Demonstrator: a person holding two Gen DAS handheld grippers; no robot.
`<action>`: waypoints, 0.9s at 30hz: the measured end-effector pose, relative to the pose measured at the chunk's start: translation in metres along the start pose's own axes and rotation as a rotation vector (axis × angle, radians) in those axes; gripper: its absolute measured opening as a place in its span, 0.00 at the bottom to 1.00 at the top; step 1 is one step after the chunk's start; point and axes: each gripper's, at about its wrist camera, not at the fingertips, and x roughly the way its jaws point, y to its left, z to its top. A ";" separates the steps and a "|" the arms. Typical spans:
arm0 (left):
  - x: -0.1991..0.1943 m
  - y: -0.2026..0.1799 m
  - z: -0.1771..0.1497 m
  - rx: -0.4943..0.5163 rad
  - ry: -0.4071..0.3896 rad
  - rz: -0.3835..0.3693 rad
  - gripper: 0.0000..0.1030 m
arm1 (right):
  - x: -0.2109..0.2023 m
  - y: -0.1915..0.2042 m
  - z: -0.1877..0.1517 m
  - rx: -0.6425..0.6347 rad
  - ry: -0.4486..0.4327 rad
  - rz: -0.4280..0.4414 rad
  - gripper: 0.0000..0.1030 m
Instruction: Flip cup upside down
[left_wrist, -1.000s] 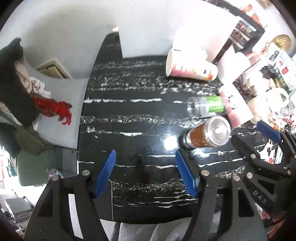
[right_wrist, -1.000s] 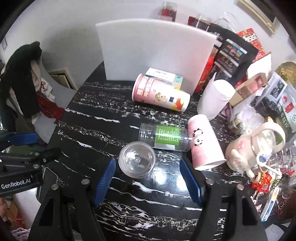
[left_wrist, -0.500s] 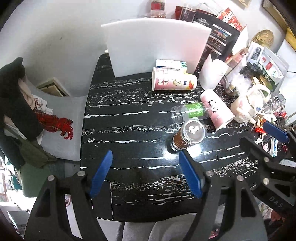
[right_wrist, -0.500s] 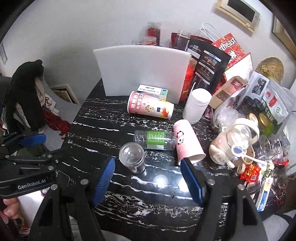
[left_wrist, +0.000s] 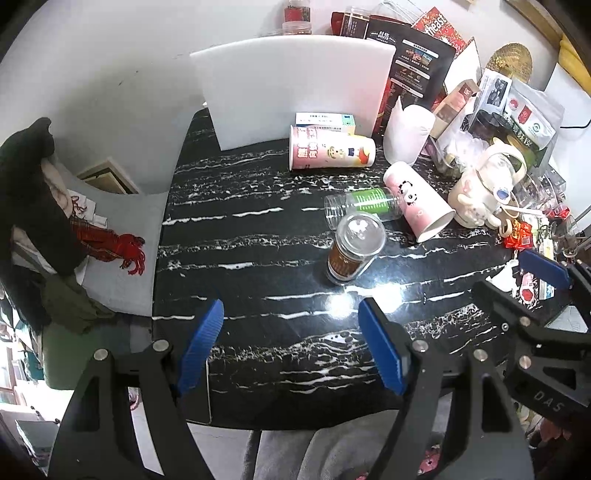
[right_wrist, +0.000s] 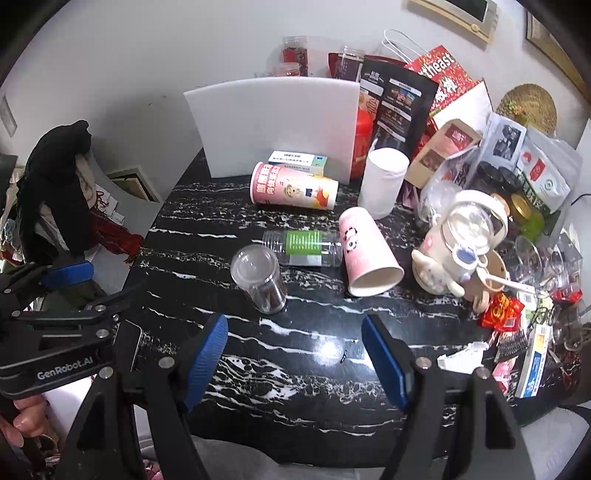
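On black marble table (left_wrist: 258, 229), cup (left_wrist: 354, 246).

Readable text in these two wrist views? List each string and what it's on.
"GenRobot.AI": body of the left gripper.
"DAS": body of the right gripper.
"rtheast", first letters cut off: red gift bag.
Print on the pink cartoon cup, small box and black pouch: too blurred.

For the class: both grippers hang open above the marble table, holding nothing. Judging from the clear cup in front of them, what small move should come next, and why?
Probably none toward the clear cup: it already stands mouth-down, closed base up, on the table, apart from the bottle behind it. The left gripper and right gripper are open and empty, so easing both away seems sensible.
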 end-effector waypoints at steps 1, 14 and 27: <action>0.000 -0.001 -0.002 -0.004 0.003 0.002 0.72 | 0.001 -0.002 -0.003 0.004 0.006 0.006 0.73; -0.002 -0.019 -0.014 -0.018 0.019 0.006 0.72 | 0.002 -0.013 -0.019 0.010 0.022 0.028 0.73; -0.006 -0.024 -0.012 -0.015 0.009 0.008 0.72 | 0.004 -0.021 -0.023 0.028 0.034 0.037 0.74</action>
